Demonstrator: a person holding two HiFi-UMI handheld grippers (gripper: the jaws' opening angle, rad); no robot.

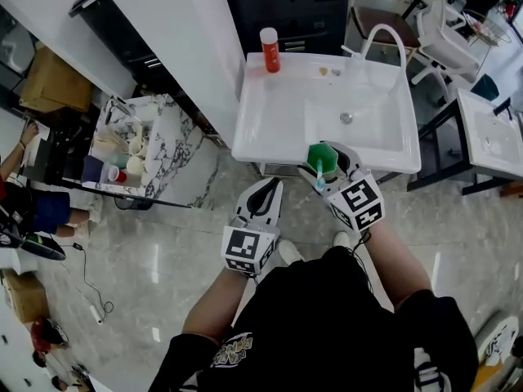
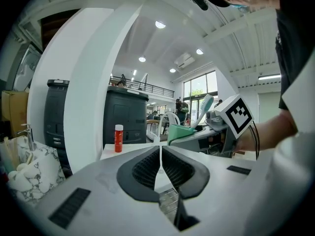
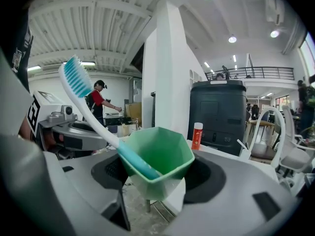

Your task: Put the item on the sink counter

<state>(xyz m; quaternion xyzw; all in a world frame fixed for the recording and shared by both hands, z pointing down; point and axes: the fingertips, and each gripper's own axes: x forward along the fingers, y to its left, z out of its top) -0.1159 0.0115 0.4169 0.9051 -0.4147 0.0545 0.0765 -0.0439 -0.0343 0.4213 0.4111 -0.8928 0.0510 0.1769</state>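
Note:
A green cup (image 1: 321, 158) with a blue and white toothbrush (image 3: 93, 117) leaning in it is held in my right gripper (image 1: 325, 165), which is shut on the cup's sides. It hangs over the front edge of the white sink counter (image 1: 278, 113), by the basin. In the right gripper view the cup (image 3: 157, 163) fills the space between the jaws. My left gripper (image 1: 267, 193) is shut with nothing in it, a little lower and to the left, just short of the counter's front edge. In the left gripper view, the cup (image 2: 179, 132) shows to the right.
An orange bottle with a white cap (image 1: 270, 50) stands at the counter's back left. A curved white faucet (image 1: 384, 43) rises at the back right. A marble stand (image 1: 176, 149) crowded with cups is at the left, and a second sink (image 1: 490, 137) at the right.

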